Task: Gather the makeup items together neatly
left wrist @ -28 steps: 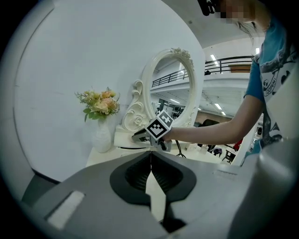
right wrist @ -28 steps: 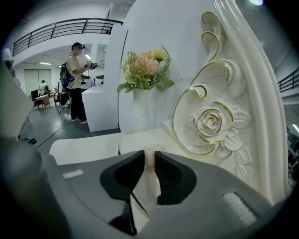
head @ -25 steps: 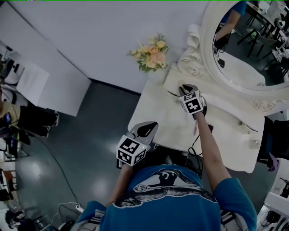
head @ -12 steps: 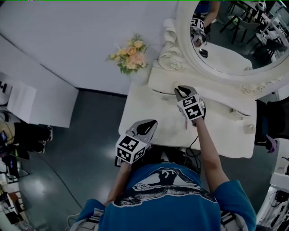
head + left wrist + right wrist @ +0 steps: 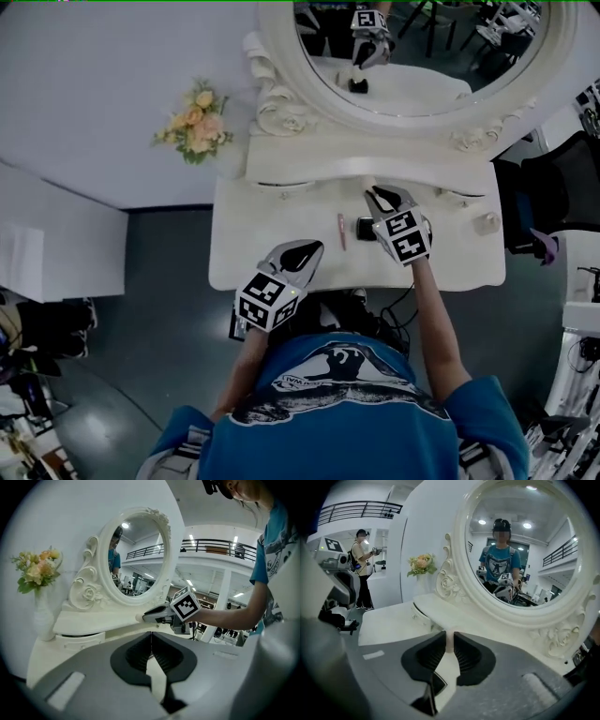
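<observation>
On the white vanity table (image 5: 267, 230) a slim pink stick (image 5: 341, 230) lies near the middle. A small dark item (image 5: 365, 228) sits just right of it, close against my right gripper's side. My right gripper (image 5: 377, 192) reaches past both toward the raised shelf under the mirror. Its jaws (image 5: 449, 641) stand a narrow slit apart and I see nothing between them. It also shows from the side in the left gripper view (image 5: 143, 616). My left gripper (image 5: 312, 248) hovers over the table's front edge, left of the stick, shut and empty (image 5: 151, 641).
An oval mirror (image 5: 412, 56) in an ornate white frame backs the table. A vase of peach flowers (image 5: 194, 124) stands at the far left. A small pale round object (image 5: 485, 222) sits at the right end. Dark floor lies to the left, and cables hang below the front edge.
Both grippers have shifted right along the table, the right one away from the shelf's left end. The head view has swung, so the mirror is now centred. The pink stick and dark item now show.
</observation>
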Demonstrator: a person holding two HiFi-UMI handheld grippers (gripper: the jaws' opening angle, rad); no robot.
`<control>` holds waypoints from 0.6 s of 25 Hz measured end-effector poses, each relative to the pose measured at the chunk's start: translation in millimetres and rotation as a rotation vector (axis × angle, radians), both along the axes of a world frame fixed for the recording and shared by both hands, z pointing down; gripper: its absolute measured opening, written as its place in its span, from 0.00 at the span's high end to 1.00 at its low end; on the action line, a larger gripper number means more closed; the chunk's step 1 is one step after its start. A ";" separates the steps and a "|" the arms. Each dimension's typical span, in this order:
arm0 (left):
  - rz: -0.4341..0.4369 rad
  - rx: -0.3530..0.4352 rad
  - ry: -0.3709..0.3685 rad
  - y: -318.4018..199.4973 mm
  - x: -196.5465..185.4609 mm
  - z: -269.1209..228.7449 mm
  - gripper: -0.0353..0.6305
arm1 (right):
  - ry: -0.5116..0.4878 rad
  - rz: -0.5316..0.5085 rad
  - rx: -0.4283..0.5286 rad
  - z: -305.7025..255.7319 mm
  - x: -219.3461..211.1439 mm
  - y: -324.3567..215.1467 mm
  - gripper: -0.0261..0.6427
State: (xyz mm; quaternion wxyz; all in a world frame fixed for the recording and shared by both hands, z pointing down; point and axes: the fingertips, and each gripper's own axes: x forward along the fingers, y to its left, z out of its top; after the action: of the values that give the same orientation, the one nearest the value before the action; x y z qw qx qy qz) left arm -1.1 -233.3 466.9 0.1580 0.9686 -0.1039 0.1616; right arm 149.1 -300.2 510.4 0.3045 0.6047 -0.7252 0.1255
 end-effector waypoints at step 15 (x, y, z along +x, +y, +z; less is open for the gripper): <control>0.076 0.017 -0.016 59.9 74.7 -1.7 0.93 | -0.002 0.055 -0.118 64.7 72.3 103.7 0.87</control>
State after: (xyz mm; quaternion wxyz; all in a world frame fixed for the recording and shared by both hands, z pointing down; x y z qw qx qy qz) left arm 73.6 -173.4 465.2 0.1425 0.9718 -0.0697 0.1743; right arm 221.4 -196.4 575.1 0.3353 0.6053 -0.6999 0.1771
